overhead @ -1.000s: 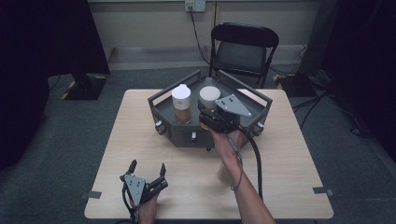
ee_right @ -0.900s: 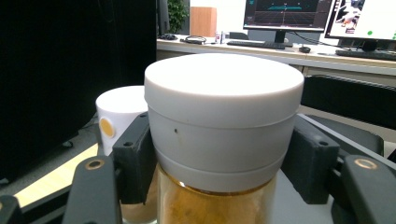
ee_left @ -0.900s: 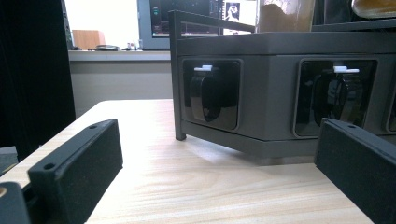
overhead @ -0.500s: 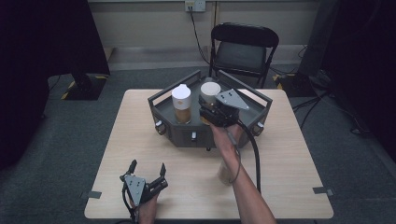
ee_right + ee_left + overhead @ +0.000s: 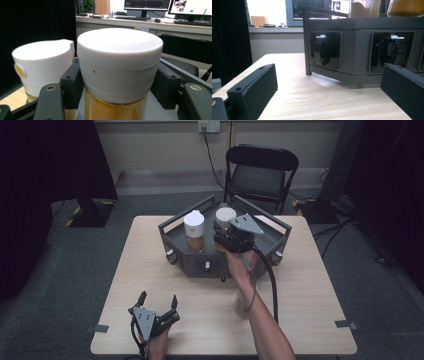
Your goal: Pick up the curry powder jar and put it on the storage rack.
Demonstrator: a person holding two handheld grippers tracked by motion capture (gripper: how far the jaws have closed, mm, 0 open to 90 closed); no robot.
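Clamping the white-lidded jar [image 5: 119, 72] between its jaws, the right gripper [image 5: 234, 238] has carried it slightly toward the back-right part of the tray [image 5: 175, 236], beside the spouted jar [image 5: 194, 231]. The left gripper [image 5: 156, 311] rests wide open near the table's [image 5: 310, 285] front-left edge.

Right gripper [image 5: 226, 239] on jar [image 5: 224, 220]

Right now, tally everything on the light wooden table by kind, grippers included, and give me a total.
White-lidded glass jars of brown or amber contents: 2, one with a flat round lid, one with a spouted lid
Dark grey angular rack with front knobs: 1
Black two-jaw handheld grippers: 2, the left gripper open, the right gripper shut on the flat-lidded jar
Total: 5
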